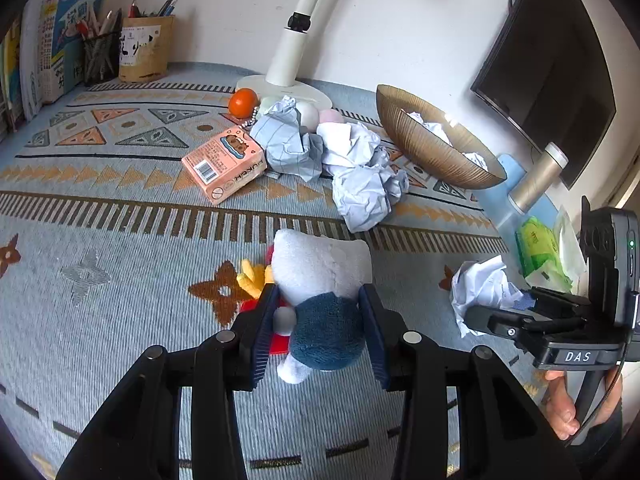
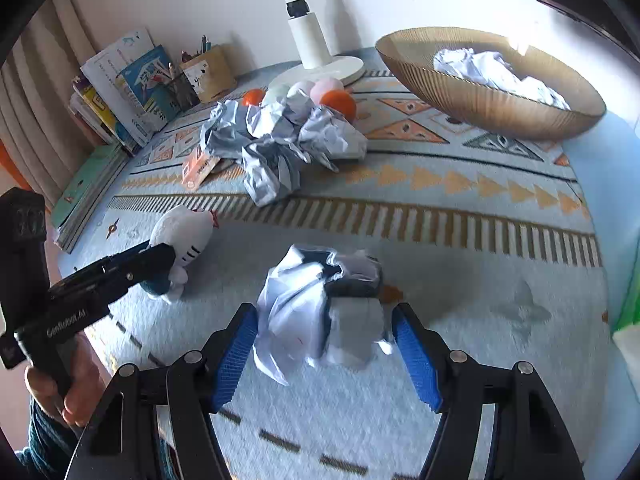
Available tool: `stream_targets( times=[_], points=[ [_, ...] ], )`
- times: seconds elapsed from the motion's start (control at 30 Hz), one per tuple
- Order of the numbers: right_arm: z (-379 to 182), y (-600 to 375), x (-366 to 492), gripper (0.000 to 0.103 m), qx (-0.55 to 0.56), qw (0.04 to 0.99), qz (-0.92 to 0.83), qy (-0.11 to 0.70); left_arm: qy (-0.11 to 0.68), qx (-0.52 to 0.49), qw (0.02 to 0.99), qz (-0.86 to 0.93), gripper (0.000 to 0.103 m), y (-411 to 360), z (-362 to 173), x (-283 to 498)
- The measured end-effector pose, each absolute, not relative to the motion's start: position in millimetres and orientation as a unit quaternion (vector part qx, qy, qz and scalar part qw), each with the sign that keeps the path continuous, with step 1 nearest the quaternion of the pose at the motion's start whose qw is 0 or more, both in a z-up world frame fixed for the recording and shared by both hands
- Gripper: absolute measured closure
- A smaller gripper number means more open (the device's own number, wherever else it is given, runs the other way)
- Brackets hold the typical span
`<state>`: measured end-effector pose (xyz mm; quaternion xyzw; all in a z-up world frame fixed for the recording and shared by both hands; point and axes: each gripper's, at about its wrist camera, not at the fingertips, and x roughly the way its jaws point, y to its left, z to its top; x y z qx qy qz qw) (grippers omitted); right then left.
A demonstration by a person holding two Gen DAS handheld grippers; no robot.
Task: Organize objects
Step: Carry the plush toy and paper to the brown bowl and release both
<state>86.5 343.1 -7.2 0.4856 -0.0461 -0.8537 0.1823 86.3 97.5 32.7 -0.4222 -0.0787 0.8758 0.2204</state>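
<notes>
Reading "DAS" on the right gripper (image 2: pixel 325 354), we see its blue pads spread around a crumpled white paper ball (image 2: pixel 316 312), contact unclear. Our left gripper (image 1: pixel 320 330), marked "GenRobot.AI", pinches a white-and-teal plush toy (image 1: pixel 320 300) above the patterned blue tablecloth (image 1: pixel 120 240), hiding a yellow-red item.

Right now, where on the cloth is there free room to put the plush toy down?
Free cloth lies left of the plush toy, in front of the pink box. Another bare strip lies between the crumpled paper pile and the brown bowl. It is crowded around the lamp base, with oranges and paper.
</notes>
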Motion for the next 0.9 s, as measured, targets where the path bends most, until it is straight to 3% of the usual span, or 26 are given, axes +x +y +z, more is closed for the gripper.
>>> stream_targets(
  times=[0.17,0.3,0.4,0.7,0.9],
  points=[
    [-9,356,86,0.035,0.484,0.2,-0.845,-0.105,-0.068,-0.427,0.227,0.873,0.065,111,33,88],
    [-3,355,86,0.064,0.468,0.219,-0.846,-0.129,-0.05,-0.419,0.239,0.874,0.065,126,42,91],
    [6,358,89,0.069,0.448,0.217,-0.859,-0.117,-0.039,-0.407,0.248,0.878,0.065,138,55,91],
    [85,427,85,0.07,0.339,0.17,-0.917,-0.12,-0.018,-0.35,0.286,0.892,0.065,201,129,41],
    [132,480,40,0.069,0.266,0.035,-0.954,-0.131,0.007,-0.344,0.298,0.891,0.065,269,144,-21]
  ],
)
